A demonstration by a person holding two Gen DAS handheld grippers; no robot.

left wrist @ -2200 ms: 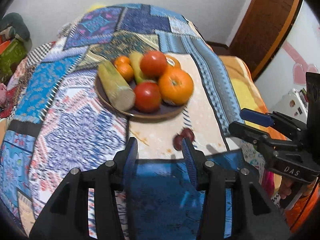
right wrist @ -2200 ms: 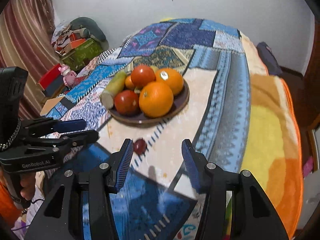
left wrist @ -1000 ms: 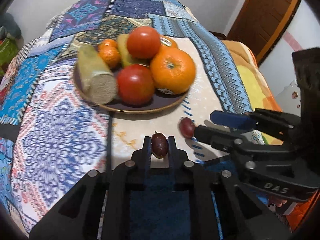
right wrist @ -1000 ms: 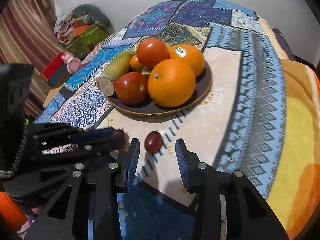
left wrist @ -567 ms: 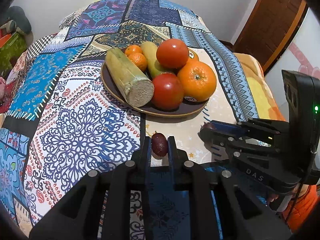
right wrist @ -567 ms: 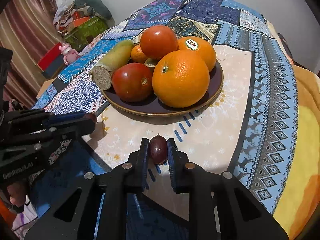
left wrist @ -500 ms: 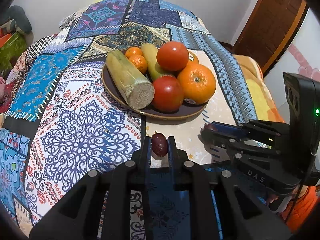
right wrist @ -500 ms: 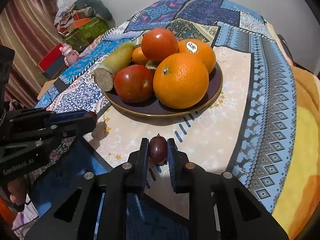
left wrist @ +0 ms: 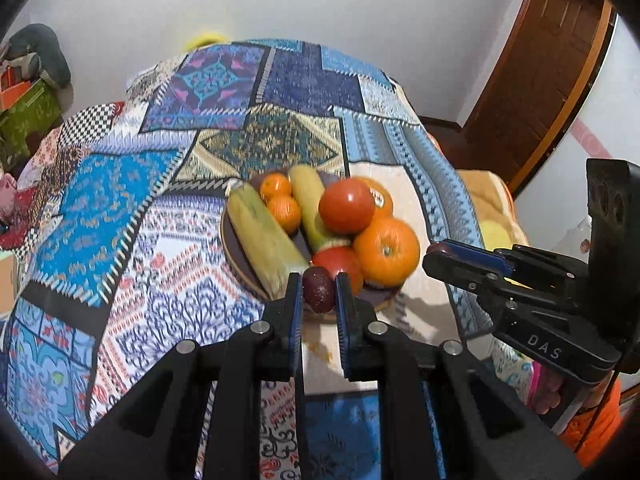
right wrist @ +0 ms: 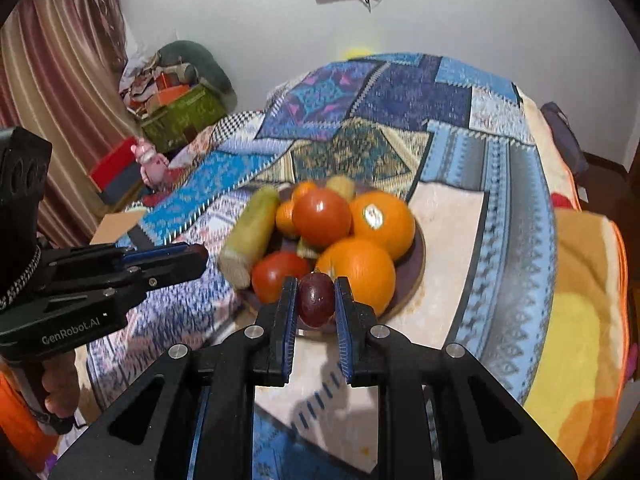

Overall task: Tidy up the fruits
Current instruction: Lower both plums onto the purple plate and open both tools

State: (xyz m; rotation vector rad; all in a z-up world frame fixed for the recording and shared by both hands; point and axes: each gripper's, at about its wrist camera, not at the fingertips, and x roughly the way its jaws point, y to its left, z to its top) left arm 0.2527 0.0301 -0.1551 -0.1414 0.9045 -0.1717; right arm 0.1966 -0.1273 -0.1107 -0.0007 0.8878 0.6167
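A dark plate [left wrist: 232, 256] on the patterned quilt holds oranges [left wrist: 386, 252], tomatoes [left wrist: 346, 205], small tangerines and two green stalks [left wrist: 264, 240]. My left gripper [left wrist: 318, 292] is shut on a dark red grape [left wrist: 318, 289] and holds it in the air in front of the plate's near rim. My right gripper [right wrist: 316, 300] is shut on a second dark red grape [right wrist: 316, 299], also raised, just before the plate [right wrist: 416, 264]. Each gripper shows at the side of the other's view.
The plate sits mid-bed on the quilt [left wrist: 120, 208]. An orange-yellow blanket [right wrist: 580, 300] covers the right bed edge. Boxes and clutter [right wrist: 176, 112] stand by the curtain at left. A wooden door [left wrist: 540, 80] is at right.
Both grippers closed on a grape each from the quilt, then lifted them up and pulled back; the plate now looks smaller and farther below.
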